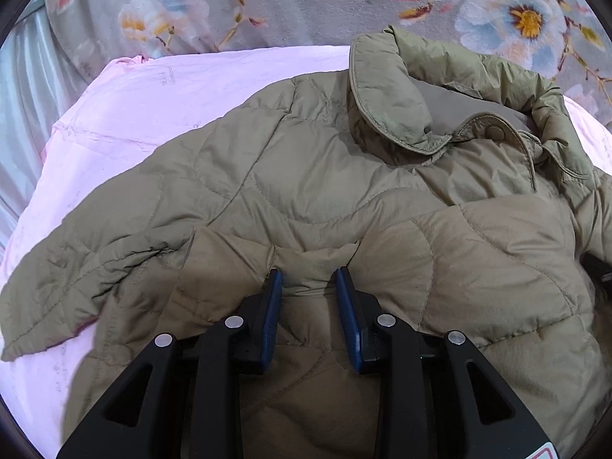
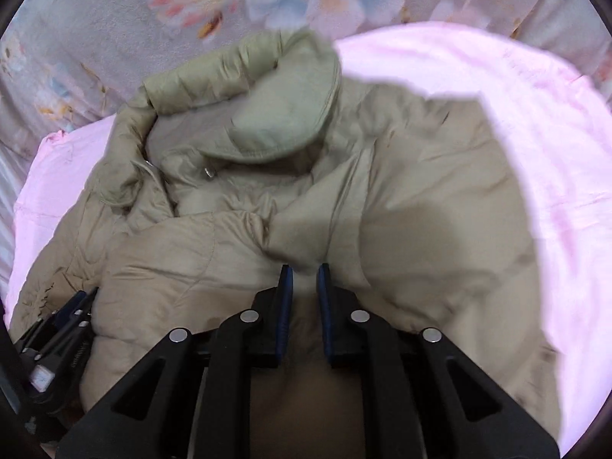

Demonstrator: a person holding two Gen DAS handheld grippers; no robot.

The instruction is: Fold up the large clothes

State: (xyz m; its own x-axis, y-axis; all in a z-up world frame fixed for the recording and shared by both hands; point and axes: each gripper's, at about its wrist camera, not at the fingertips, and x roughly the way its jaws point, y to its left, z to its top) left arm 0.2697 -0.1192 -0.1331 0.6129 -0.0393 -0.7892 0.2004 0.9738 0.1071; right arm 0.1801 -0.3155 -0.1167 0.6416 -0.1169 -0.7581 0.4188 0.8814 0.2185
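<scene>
Right, both my tongs grip the jacket [image 1: 306, 176] at its near hem: left tongs [image 1: 309, 272] partly open around a thick fold, right tongs [image 2: 305, 267] nearly closed on a bunch. I reckon I'm mid-fold; next, carry the hem toward the far collar [image 1: 386, 88]. Beyond, pink sheet [image 1: 153, 107], then floral blanket [image 1: 306, 4]; nothing blocks.

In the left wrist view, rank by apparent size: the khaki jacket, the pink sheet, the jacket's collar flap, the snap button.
1. khaki jacket, filling most of the frame, though nearness to the camera inflates it
2. pink sheet, partly covered
3. collar flap
4. snap button, by far the smallest
</scene>
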